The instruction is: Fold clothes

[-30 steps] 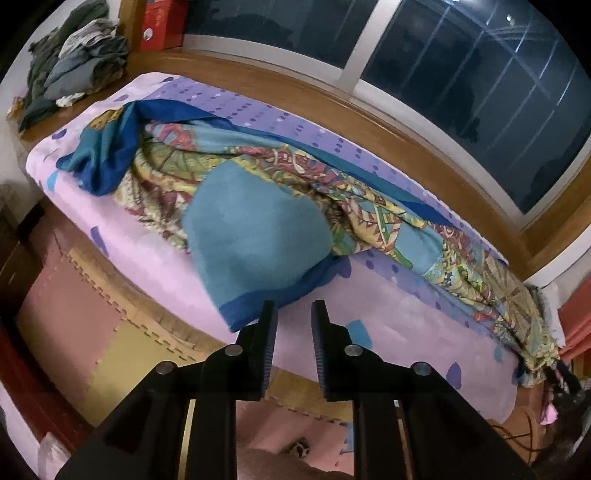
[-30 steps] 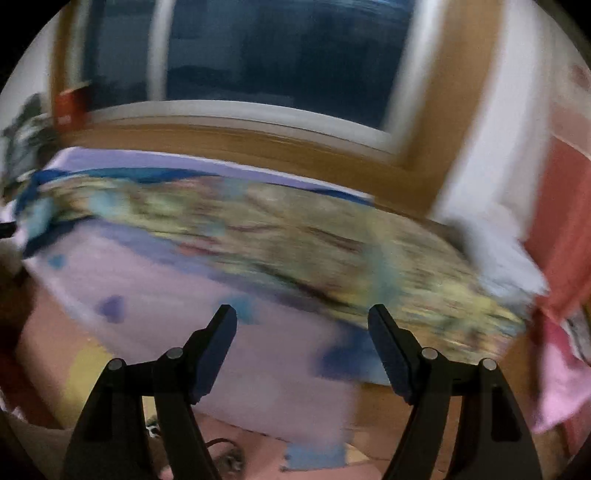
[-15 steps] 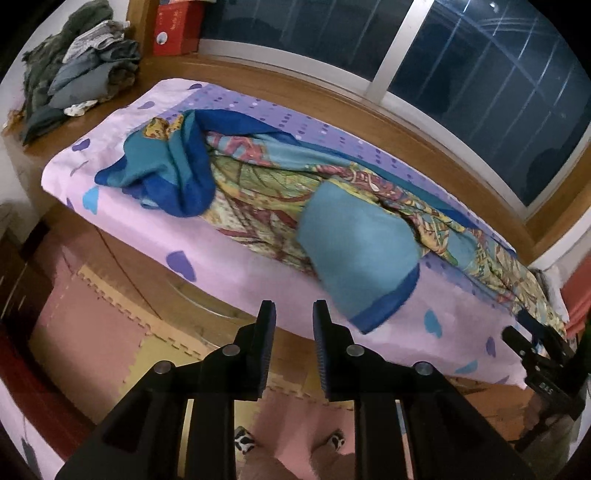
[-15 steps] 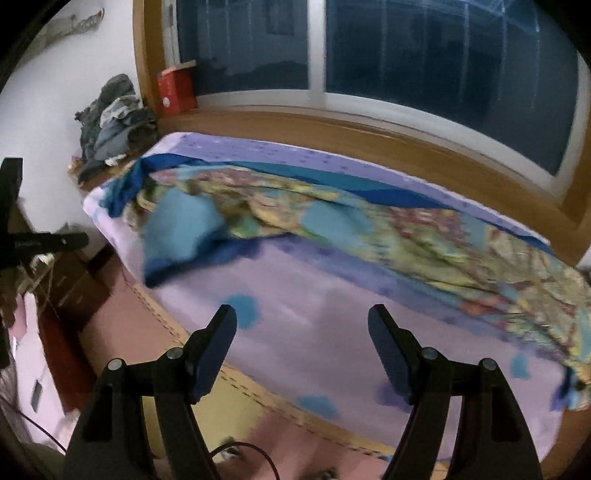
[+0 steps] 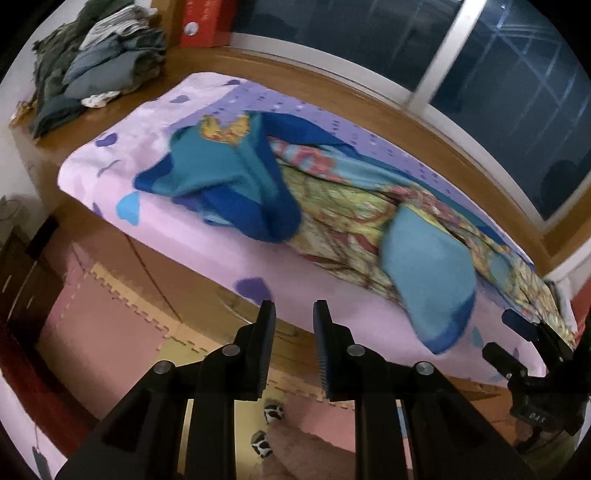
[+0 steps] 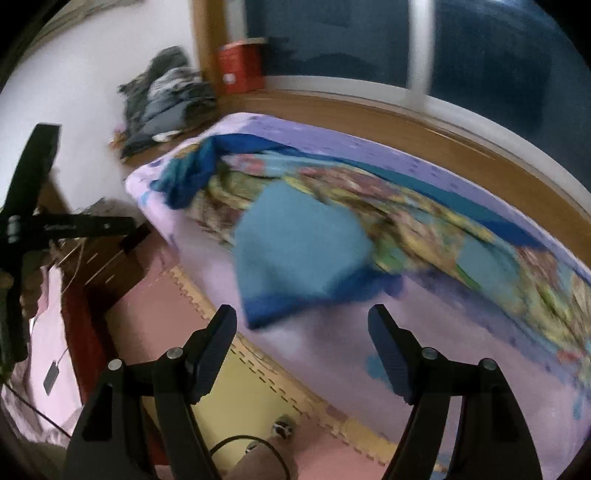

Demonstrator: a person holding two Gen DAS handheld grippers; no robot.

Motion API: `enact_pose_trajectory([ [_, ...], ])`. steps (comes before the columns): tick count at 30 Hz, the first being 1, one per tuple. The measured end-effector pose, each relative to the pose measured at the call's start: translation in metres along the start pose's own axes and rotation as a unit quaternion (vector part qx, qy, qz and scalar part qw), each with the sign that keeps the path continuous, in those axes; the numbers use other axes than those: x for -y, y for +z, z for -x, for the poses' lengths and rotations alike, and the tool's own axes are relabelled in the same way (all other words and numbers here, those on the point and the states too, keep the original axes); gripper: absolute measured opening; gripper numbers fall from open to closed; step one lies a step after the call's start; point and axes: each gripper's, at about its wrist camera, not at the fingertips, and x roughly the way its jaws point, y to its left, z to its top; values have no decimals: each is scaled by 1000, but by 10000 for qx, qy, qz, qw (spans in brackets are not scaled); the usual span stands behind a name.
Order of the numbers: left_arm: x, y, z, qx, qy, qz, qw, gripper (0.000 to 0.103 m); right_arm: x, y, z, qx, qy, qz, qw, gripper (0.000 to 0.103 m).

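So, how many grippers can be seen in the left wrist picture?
2. The left gripper is at the bottom centre, over the floor mats, holding nothing. The right gripper shows only partly at the right edge, near the bed's front edge.

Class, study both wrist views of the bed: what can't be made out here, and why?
- Patterned garment, left wrist view: bunched folds hide its shape and type.
- Its far end, right wrist view: motion blur smears the print.
- Clothes pile: layered, pieces not countable.
- Red box: cut by the top edge.
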Motion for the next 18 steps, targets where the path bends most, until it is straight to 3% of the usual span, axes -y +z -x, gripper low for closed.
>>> enact_pose_trajectory([
  [5,-22,22,1,17,287,34,9996,21,-41,29,-35,183,661,571,9960,74],
  [8,-37,34,-3,57,399,72,9992,21,-63,37,-54,233,839,855,9925,74],
  [13,-67,61,-4,143,325,182,9992,21,-82,51,-78,13,1007,884,9910,74],
  [18,-95,96,-20,119,-6,-61,9999,21,-96,63,-105,-162,701,764,9945,74],
])
